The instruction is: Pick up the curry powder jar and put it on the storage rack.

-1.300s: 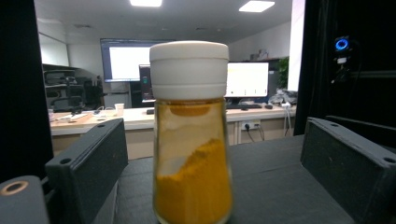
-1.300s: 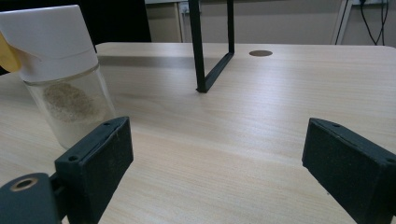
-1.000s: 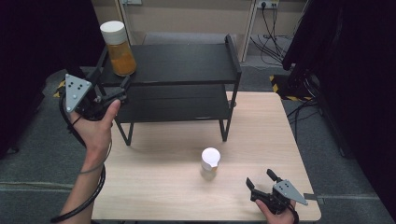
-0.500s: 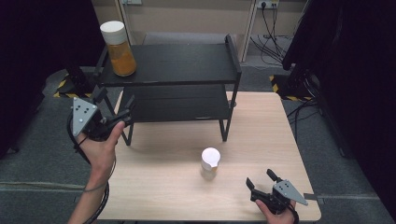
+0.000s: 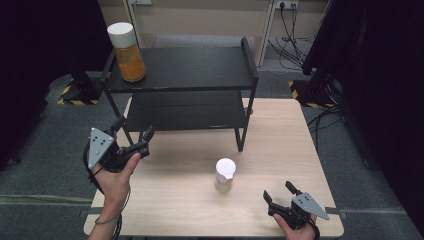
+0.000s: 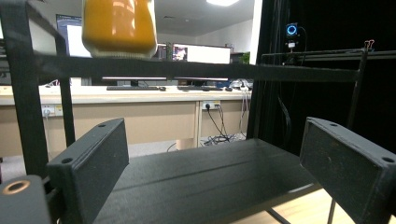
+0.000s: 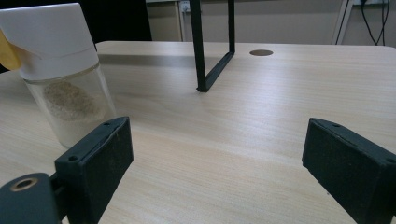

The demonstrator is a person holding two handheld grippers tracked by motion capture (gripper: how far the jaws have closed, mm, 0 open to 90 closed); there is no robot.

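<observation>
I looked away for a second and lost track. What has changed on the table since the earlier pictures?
The left gripper has drawn back from the orange-filled jar on the rack's top shelf, down to the lower shelf's front edge, jaws open and empty. The jar, the small white-capped jar on the table and the open right gripper have stayed put.

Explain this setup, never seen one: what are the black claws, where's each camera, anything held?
A person holds a two-jaw tool in each hand. The high view looks down on the light wooden table. The left gripper and right gripper each carry a camera looking along their black jaws. On the table stand a black two-tier metal rack and a small clear jar with a white cap; a tall jar of orange contents with a white lid sits on the top shelf. Both grippers are open, holding nothing.
</observation>
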